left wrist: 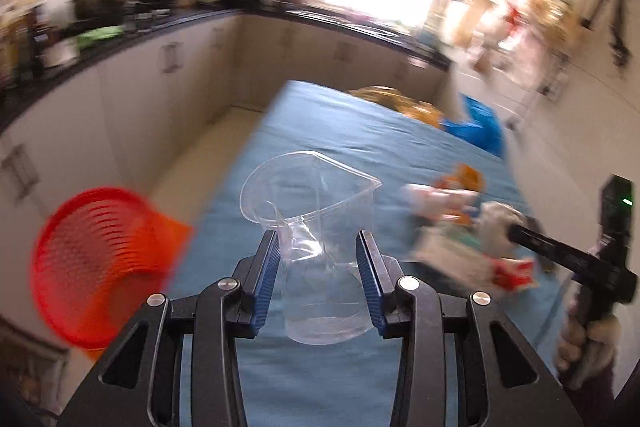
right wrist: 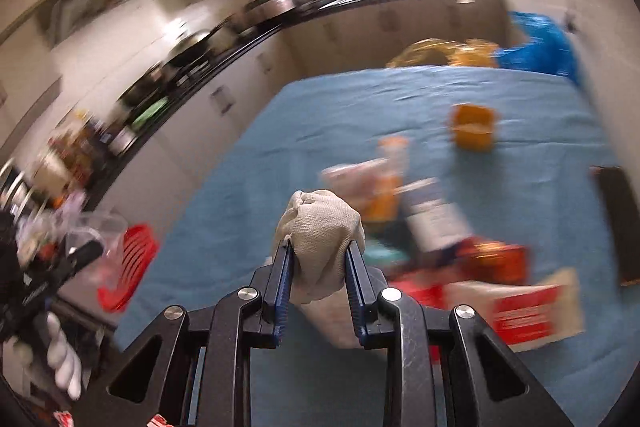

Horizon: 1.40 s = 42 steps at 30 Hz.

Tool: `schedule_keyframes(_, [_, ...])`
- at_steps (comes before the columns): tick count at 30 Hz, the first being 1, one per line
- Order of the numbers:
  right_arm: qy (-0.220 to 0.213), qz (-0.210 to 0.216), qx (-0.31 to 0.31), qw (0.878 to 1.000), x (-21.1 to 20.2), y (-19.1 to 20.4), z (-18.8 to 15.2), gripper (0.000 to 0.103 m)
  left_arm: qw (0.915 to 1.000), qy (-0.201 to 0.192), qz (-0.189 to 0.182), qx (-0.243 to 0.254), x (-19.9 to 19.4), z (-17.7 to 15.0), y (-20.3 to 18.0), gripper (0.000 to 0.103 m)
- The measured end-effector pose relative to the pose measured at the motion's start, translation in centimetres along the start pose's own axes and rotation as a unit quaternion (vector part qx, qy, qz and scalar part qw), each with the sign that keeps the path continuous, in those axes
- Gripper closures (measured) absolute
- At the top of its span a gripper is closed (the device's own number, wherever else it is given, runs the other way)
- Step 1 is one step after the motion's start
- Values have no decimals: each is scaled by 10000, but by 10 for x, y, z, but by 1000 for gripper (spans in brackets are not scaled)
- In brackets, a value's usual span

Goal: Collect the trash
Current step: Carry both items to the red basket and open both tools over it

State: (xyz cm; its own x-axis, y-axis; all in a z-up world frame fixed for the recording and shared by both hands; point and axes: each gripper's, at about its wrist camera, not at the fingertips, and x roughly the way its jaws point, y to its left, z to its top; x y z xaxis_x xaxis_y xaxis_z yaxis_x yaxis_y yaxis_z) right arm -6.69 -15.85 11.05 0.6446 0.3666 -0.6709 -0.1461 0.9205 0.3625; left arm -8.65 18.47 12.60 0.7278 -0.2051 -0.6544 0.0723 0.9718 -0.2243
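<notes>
Two grippers, both loaded: left gripper (left wrist: 318, 253) has its fingers clamped on a crumpled clear plastic cup (left wrist: 316, 227) near the surface's (left wrist: 320, 131) left edge, with the red basket (left wrist: 96, 267) beyond that edge. Right gripper (right wrist: 319, 263) pinches a wadded beige cloth (right wrist: 320, 235) above the blurry wrapper pile (right wrist: 500, 287).

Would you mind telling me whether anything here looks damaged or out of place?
Yes: the clear plastic cup pinched in the left gripper is crushed, its wall creased and its rim bent out of round. The red basket sits tipped beside the table, its mouth facing sideways.
</notes>
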Motion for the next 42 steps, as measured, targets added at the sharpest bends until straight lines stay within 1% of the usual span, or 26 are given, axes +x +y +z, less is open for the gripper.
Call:
schedule_keyframes(1, [66,90,-86,9999,8,12,-2,76,9999,-14,132,-71,-2,-2,12,65])
schedule_keyframes(4, [293,435,-408,9978,35,63,-6,76,9961,-92,772,-410,-11,-8,66,65])
schedule_keyframes(5, [351,539,-494,9967,42,78,-7,76,9949,-102,882,-480,-13,-8,78,65])
schedule_keyframes(6, [411,655,-575,9953,51,94,-7,76,9922,-117,1081,-608,-15,-11,98,65])
schedule_keyframes(8, [522,903,-703,9921,70,126,-6,76,9883,-138,1298,-784,-18,-14,125,65])
schedule_keyframes(12, [649,1281,-961,9850,100,186,-8,76,9822,-84,1500,-1124,-15,-16,171,65])
schedule_keyframes(15, [796,1496,-1157,9787,129,230,-11,75,9797,-21,1518,-1308,-9,-17,190,64])
schedule_keyframes(16, [834,1539,-1187,9774,136,239,-12,75,9792,-9,1517,-1346,-7,-17,195,64])
schedule_keyframes(18, [931,1629,-1236,9744,152,257,-15,71,9779,18,1523,-1431,-6,-20,202,63])
schedule_keyframes(20, [985,1692,-1244,9727,169,271,-17,69,9774,1,1496,-1496,-5,-22,210,60])
schedule_keyframes(21, [1026,1747,-1213,9717,178,275,-17,61,9774,-4,1456,-1536,-6,-22,212,56])
schedule_keyframes(22, [1069,1786,-1175,9710,182,277,-17,56,9774,-9,1427,-1559,-5,-22,215,53])
schedule_keyframes(23, [1101,1820,-1105,9709,187,277,-17,47,9773,-26,1404,-1587,-5,-22,216,46])
schedule_keyframes(24, [1104,1830,-1039,9714,190,277,-16,43,9769,-59,1387,-1622,-6,-24,218,43])
schedule_keyframes(28, [1090,1754,-950,9738,185,263,-14,43,9765,-78,1360,-1672,-8,-26,219,43])
schedule_keyframes(31, [1027,1663,-810,9774,173,242,-13,42,9769,-116,1371,-1633,-12,-27,214,42])
schedule_keyframes(33, [967,1565,-692,9805,163,225,-13,40,9787,-148,1339,-1552,-14,-27,204,42])
schedule_keyframes(36, [844,1435,-500,9848,143,197,-13,39,9827,-140,1197,-1407,-14,-26,183,38])
schedule_keyframes(38, [749,1368,-383,9870,128,176,-14,37,9857,-118,1076,-1290,-13,-25,166,37])
schedule_keyframes(40, [628,1292,-294,9892,109,154,-15,36,9892,-92,920,-1140,-11,-25,145,37])
schedule_keyframes(42, [499,1177,-255,9915,89,131,-16,34,9928,-42,726,-954,-8,-25,121,33])
